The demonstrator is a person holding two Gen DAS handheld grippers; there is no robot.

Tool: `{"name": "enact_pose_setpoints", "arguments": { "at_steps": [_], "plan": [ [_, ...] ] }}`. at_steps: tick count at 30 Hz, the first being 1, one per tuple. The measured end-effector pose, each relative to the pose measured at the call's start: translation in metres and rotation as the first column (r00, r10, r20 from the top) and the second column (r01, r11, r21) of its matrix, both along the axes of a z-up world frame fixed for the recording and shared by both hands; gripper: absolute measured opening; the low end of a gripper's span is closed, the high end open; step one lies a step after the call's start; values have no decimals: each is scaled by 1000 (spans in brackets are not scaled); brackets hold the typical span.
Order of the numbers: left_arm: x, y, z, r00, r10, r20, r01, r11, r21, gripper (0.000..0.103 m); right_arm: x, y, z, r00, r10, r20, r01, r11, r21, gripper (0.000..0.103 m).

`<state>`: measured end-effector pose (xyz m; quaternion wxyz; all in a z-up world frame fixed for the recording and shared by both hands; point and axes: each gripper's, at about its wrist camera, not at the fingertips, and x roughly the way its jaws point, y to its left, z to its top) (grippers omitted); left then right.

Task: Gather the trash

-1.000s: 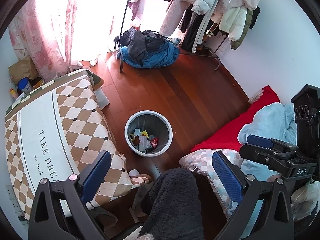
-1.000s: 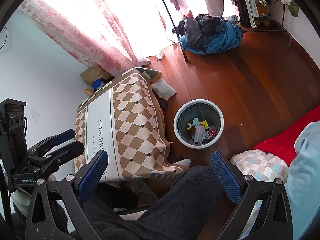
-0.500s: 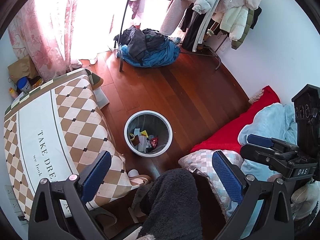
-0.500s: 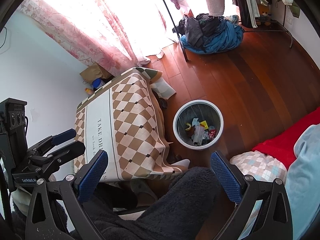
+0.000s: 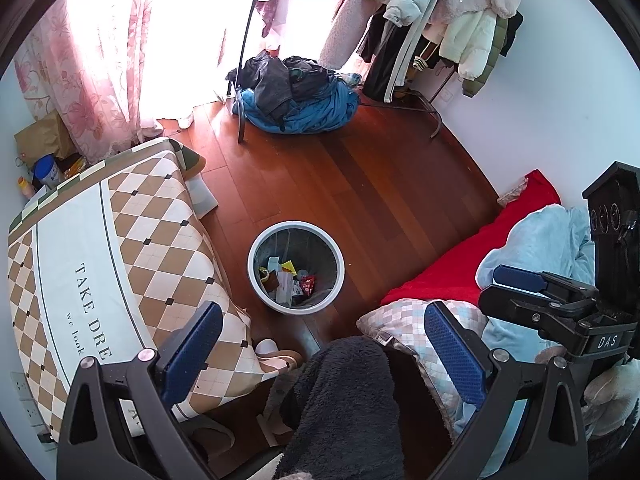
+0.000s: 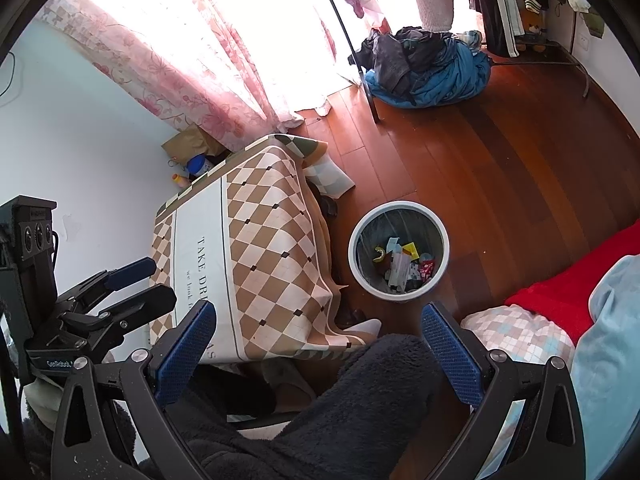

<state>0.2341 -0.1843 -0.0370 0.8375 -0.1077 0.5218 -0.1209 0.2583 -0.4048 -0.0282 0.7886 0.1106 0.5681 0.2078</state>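
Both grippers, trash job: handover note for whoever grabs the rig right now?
Left gripper: open, holds nothing.
Right gripper: open, holds nothing.
Trash bin stands on the wood floor beside the checkered-cloth table, with wrappers and paper scraps already inside.
Done: that trash is binned.
Left: no loose trash visible on the tabletop or open floor; check the items in the corner by the curtain.

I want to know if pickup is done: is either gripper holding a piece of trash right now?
No, the left gripper and the right gripper both stand wide open with nothing between their fingers; wrappers lie in the bin.
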Motion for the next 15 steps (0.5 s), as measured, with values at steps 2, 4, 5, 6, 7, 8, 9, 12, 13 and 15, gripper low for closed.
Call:
{"name": "enact_pose_setpoints", "arguments": {
  "at_steps": [2, 4, 5, 6, 7, 8, 9, 12, 13, 15],
  "plan": [
    [1, 1, 1, 1000, -4, -1, 4, 1000, 0, 103, 1, 0, 0, 1000, 2, -2, -2, 1000, -2, 103],
    [1, 0, 1, 1000, -7, 1, 7, 1000, 0, 103, 1, -1, -1, 1000, 3, -6, -3, 1000, -4, 103],
    [2, 0, 1, 1000, -5, 1, 5, 1000, 0, 103, 2, -2, -1, 1000, 3, -7, -3, 1000, -5, 103],
    [1, 0, 1, 1000, -6, 1, 6, 1000, -1, 103, 3, -2, -2, 1000, 1, -9, -1, 1000, -6, 103],
    [2, 0, 1, 1000, -7, 1, 7, 1000, 0, 103, 3, -3, -2, 1000, 1, -10, -1, 1000, -6, 103],
    [2, 0, 1, 1000, -7, 0, 7, 1000, 1, 103, 3, -3, -3, 1000, 1, -12, -1, 1000, -7, 103],
    [2, 0, 1, 1000, -7, 0, 7, 1000, 2, 103, 4, -4, -4, 1000, -1, -13, 0, 1000, -6, 103],
    [2, -1, 1, 1000, -2, 1, 2, 1000, -2, 103, 4, -5, -5, 1000, 2, -15, -2, 1000, -10, 103],
    [3, -1, 1, 1000, -4, 0, 4, 1000, -1, 103, 5, -5, -5, 1000, 1, -17, -1, 1000, -9, 103],
    [3, -1, 1, 1000, -7, -3, 7, 1000, 1, 103, 5, -4, -5, 1000, 3, -19, -3, 1000, -16, 103]
  ]
}}
